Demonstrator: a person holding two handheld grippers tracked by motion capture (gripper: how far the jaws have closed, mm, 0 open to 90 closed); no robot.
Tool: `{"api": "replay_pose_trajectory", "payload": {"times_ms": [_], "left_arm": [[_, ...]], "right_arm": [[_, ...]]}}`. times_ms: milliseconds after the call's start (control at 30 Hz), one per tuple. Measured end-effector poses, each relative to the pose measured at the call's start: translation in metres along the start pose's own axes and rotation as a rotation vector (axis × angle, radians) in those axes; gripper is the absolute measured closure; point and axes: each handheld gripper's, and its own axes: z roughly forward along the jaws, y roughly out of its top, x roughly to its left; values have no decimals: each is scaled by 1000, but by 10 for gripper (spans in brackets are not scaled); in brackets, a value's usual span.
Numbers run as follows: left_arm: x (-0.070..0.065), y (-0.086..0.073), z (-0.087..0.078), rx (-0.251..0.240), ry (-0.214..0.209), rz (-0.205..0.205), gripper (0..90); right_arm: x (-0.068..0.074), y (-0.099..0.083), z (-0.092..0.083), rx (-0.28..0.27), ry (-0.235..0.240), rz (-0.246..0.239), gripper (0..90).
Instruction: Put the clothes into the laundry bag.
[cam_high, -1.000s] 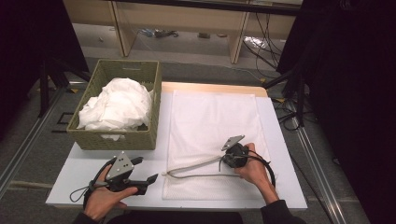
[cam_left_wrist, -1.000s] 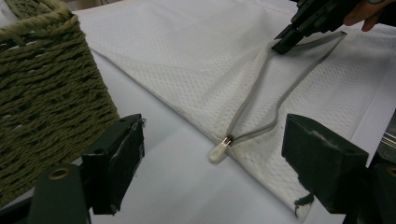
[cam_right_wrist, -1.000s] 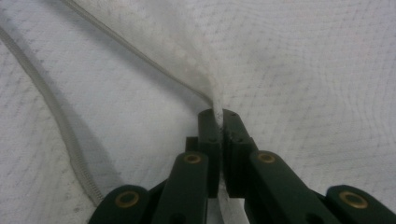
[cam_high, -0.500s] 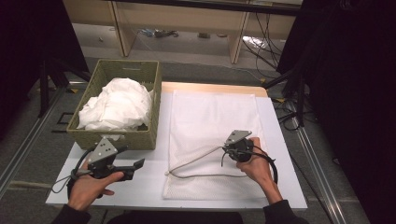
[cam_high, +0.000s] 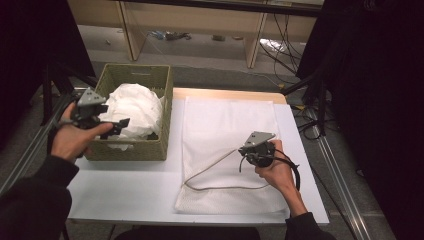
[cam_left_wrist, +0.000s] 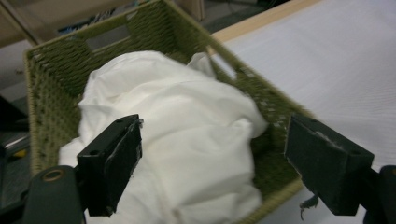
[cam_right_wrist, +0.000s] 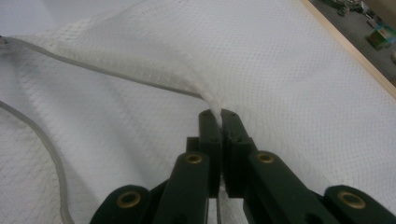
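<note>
Seen up close from right gripper (cam_right_wrist: 219, 122): jaws pinching the bag's (cam_high: 227, 130) raised edge on the table (cam_high: 125, 185). Left gripper (cam_left_wrist: 215, 163) spread wide, empty, just opened further, above cloth (cam_left_wrist: 177, 121) in basket (cam_high: 132, 150).

One basket (cam_high: 131, 150), two white cloths (cam_high: 227, 130), two tongs (cam_high: 118, 123).

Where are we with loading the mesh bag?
Done: white mesh laundry bag lies flat on the table. In hand: right claw pinches its opening edge up; open left claw hovers over the white cloth pile in the green wicker basket. Left: bagging the cloth.
</note>
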Motion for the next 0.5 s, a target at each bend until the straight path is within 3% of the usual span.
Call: {"api": "replay_pose_trajectory", "payload": {"times_ms": [33,100,133,167,233,300,400,500], "left_arm": [[6,4,6,13,2,-11,184],[20,11,23,43,-8,-47,184],[26,14,35,43,-20,-95,184],[30,16,40,57,-12,-100,184],[35,20,59,90,18,-93,185],[45,25,72,172,28,-104,188],[56,22,96,183,-3,-175,188],[59,15,116,259,-60,-190,151]], "right_arm": [[0,0,-1,0,-5,22,894],[-2,0,-1,-7,-4,3,894],[-1,0,-1,-6,-2,4,894],[0,-1,-1,-3,-6,20,894],[-1,0,0,-2,-1,2,894],[-1,0,0,-2,2,-6,894],[1,0,1,5,6,5,894],[1,-1,4,1,11,-18,894]]}}
